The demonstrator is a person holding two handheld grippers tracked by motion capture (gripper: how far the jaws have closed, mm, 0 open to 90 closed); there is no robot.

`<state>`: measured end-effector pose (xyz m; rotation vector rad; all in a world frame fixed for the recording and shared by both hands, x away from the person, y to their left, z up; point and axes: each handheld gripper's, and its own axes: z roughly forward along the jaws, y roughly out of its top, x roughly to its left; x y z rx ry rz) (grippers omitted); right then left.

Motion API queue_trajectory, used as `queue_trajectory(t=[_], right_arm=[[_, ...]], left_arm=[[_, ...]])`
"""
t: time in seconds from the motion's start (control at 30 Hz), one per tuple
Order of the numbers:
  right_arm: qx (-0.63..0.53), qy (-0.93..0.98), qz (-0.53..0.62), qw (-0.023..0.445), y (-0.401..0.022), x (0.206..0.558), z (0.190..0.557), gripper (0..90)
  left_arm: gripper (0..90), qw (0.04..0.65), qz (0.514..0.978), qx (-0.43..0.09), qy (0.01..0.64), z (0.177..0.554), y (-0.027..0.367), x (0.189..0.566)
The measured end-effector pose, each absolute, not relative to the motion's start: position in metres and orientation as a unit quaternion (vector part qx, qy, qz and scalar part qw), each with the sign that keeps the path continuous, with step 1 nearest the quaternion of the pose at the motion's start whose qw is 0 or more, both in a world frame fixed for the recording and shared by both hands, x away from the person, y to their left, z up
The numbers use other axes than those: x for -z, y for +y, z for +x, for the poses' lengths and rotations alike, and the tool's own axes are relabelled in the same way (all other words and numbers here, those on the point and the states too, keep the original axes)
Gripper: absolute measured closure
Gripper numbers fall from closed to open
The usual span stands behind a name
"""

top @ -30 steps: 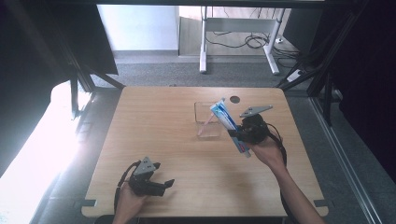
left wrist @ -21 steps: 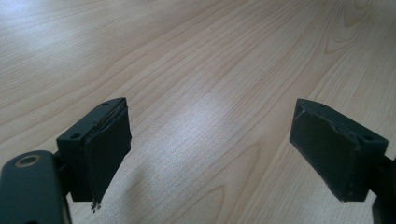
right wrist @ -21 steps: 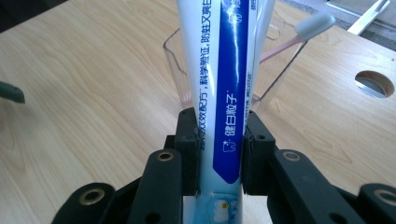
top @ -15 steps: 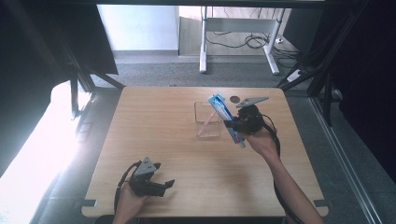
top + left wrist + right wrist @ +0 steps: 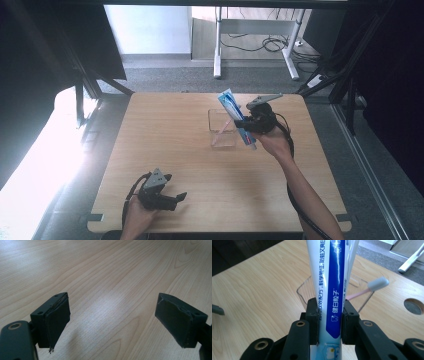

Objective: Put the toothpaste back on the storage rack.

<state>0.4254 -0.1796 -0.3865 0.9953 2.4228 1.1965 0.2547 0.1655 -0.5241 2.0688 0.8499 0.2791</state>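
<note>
A white and blue toothpaste tube stands clamped between the jaws of my right gripper, which is shut on its lower part. From above, the tube slants up and to the left from that gripper, just right of a clear glass cup. In the cup leans a pink toothbrush with a grey head. My left gripper rests low at the near left of the wooden table. Its jaws stand wide apart in the left gripper view, with bare wood between them.
A round cable hole is cut in the tabletop near the far right corner. Dark drapes flank the table, and a white desk frame with cables stands on the floor behind.
My right hand has carried the toothpaste tube left and toward the far side, closer to the cup. The left gripper has stayed put.
</note>
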Motion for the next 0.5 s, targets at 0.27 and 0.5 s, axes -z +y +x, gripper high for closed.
queue_trajectory(t=[0.27, 0.5], right_arm=[[-0.427, 0.827, 0.341, 0.133, -0.170, 0.379, 0.438, 72.9], [-0.433, 0.825, 0.336, 0.137, -0.162, 0.376, 0.447, 73.0]], left_arm=[[13.1, 0.430, 0.829, -0.113, 0.339, 0.255, 0.166, 0.523], [13.1, 0.430, 0.830, -0.112, 0.338, 0.254, 0.165, 0.524]])
